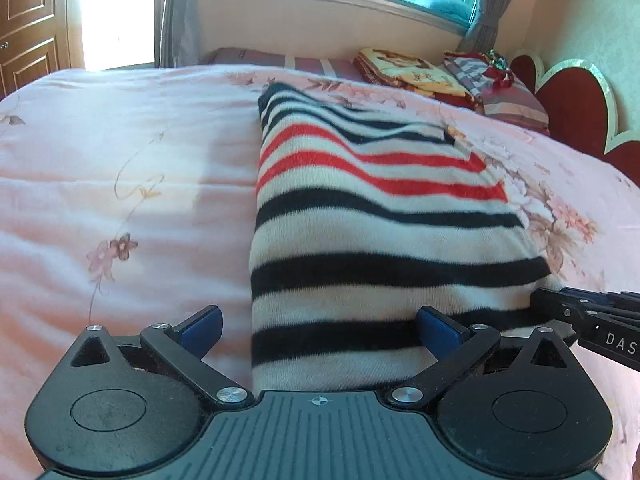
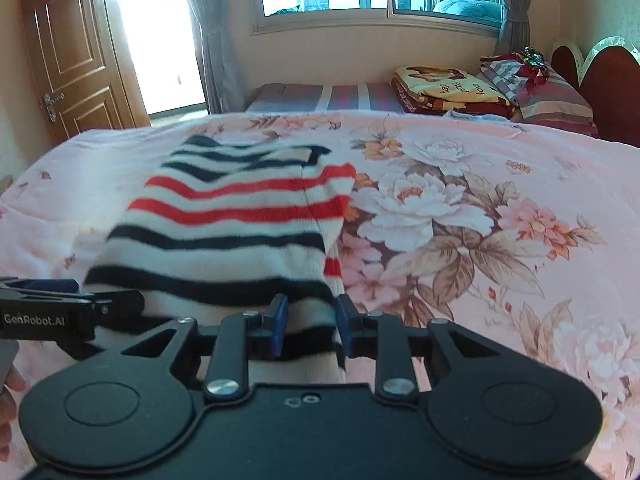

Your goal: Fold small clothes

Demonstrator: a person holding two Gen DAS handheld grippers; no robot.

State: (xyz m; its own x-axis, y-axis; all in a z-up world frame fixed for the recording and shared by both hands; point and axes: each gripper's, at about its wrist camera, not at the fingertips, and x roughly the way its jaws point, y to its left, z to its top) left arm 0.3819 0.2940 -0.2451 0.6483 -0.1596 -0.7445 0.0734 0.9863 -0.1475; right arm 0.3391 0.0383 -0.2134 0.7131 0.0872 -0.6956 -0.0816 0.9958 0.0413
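The folded striped sweater (image 1: 372,216) lies on the pink floral bedspread (image 1: 120,184), its near edge at both grippers. The left gripper (image 1: 318,326) has its fingers spread wide, astride the sweater's left fold without pressing it. The right gripper (image 2: 312,322) has its fingers narrow, pinching the sweater's near right corner. Folded blankets (image 2: 448,90) sit by the headboard (image 1: 576,108).

Both tongs (image 1: 318,330) (image 2: 311,326) are matte black with blue pads, silver screws and white lettering on their sides
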